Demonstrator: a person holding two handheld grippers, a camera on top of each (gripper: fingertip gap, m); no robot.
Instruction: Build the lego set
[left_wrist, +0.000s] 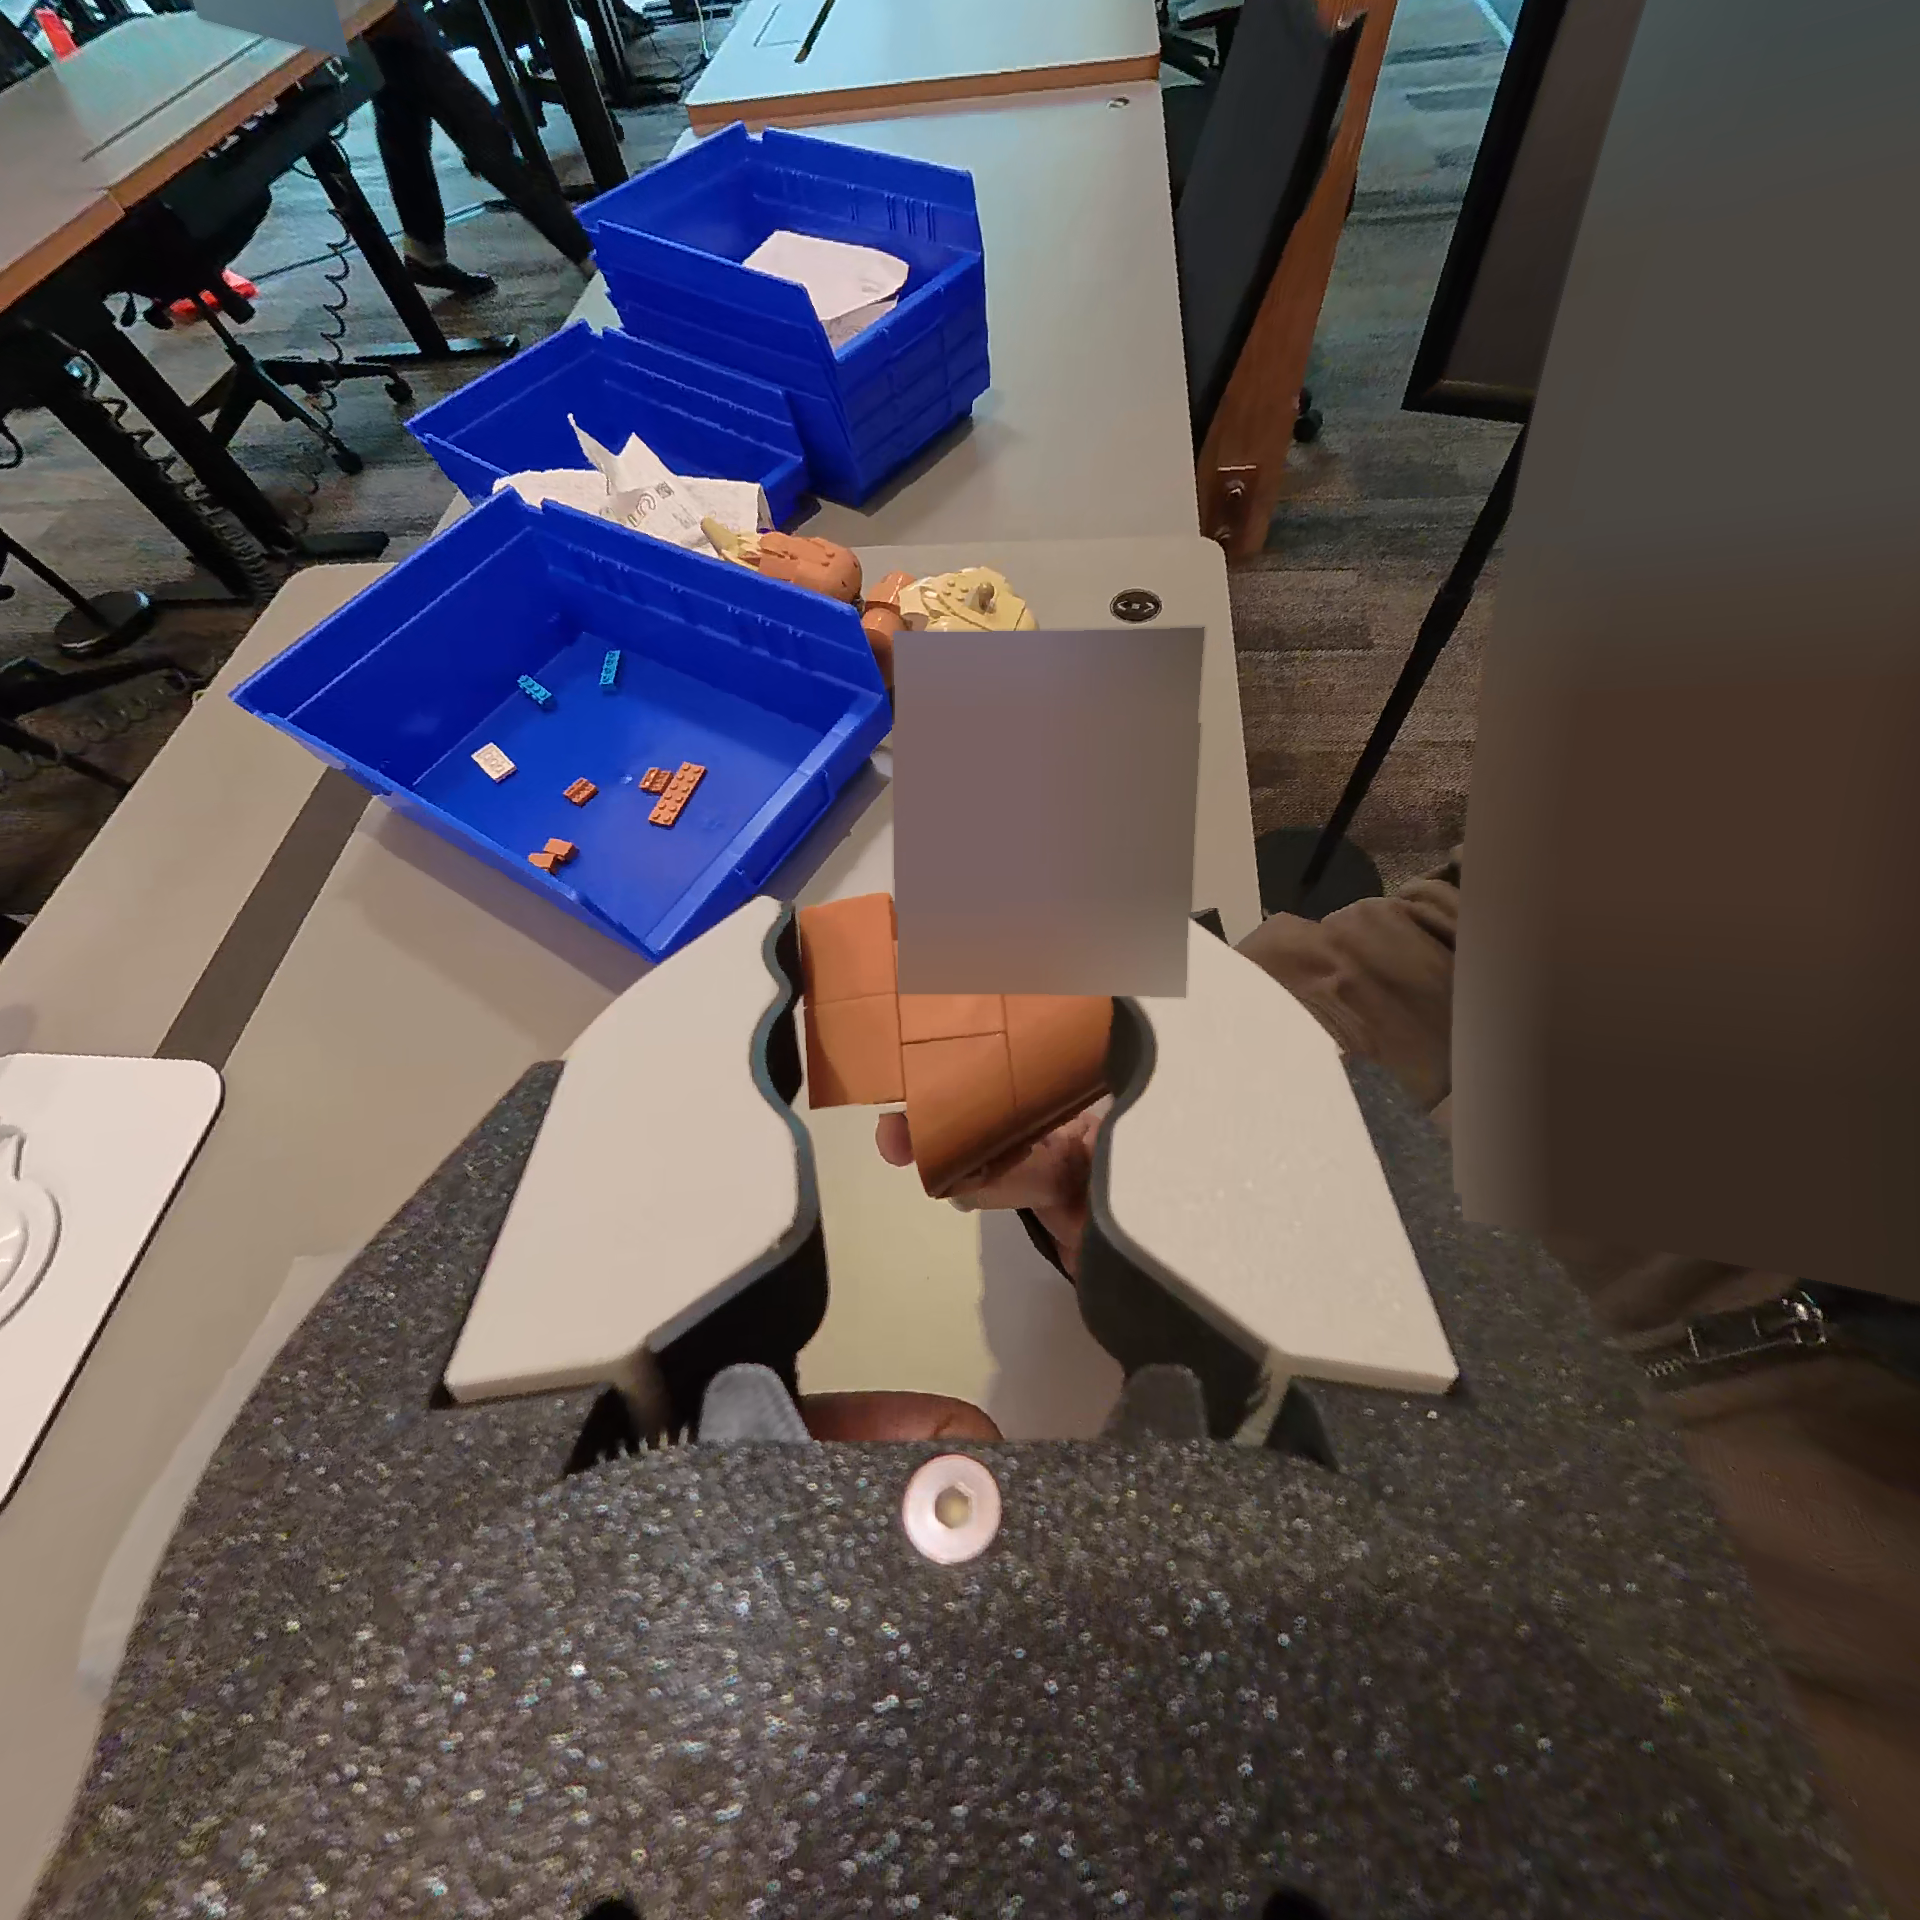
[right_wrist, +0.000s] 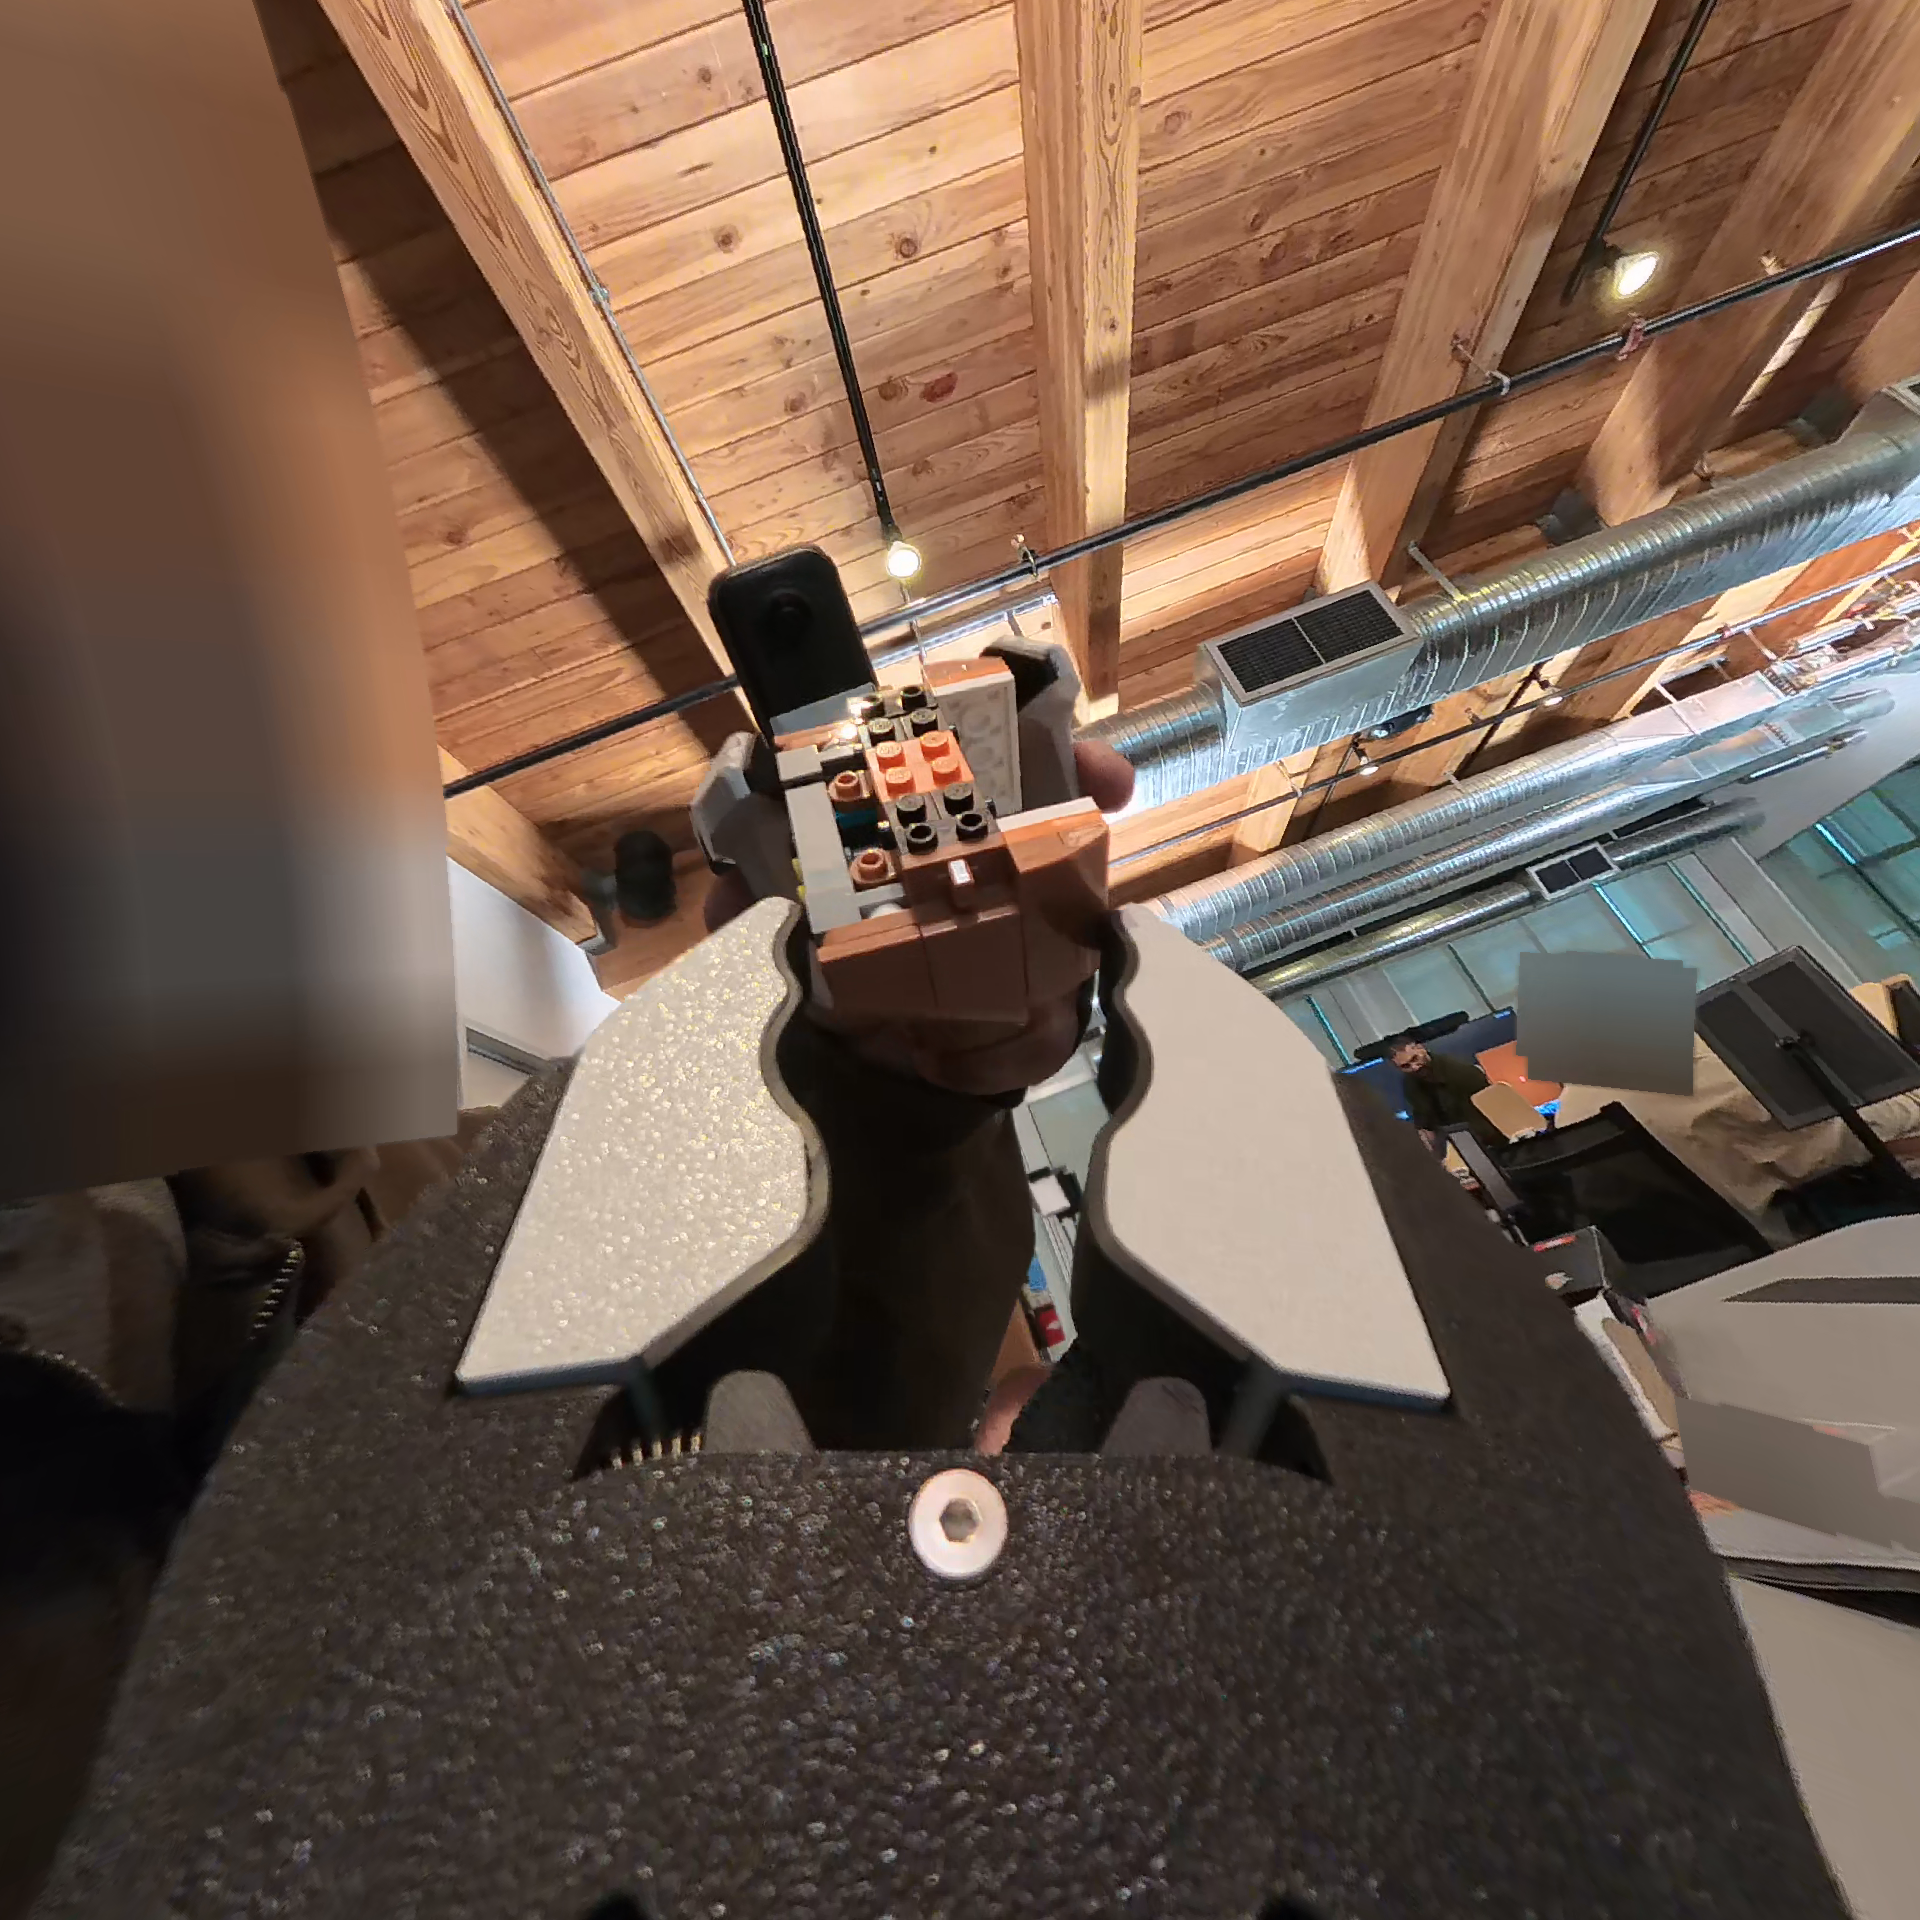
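Left gripper (left_wrist: 951, 1023) clamps the brown lego block (left_wrist: 940, 1049), lifted above the table (left_wrist: 1070, 436). Right gripper (right_wrist: 961, 961) closes on the same block (right_wrist: 945, 914), likely gripping, though contact is hard to see. Keep both grips steady, studs exposed. Loose bricks (left_wrist: 675, 792) wait in the nearest blue bin (left_wrist: 416, 665).

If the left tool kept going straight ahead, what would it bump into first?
Probably nothing new: the brown lego build already sits between the left tool's jaws. Beyond it lies the grey table, though depth is unclear.
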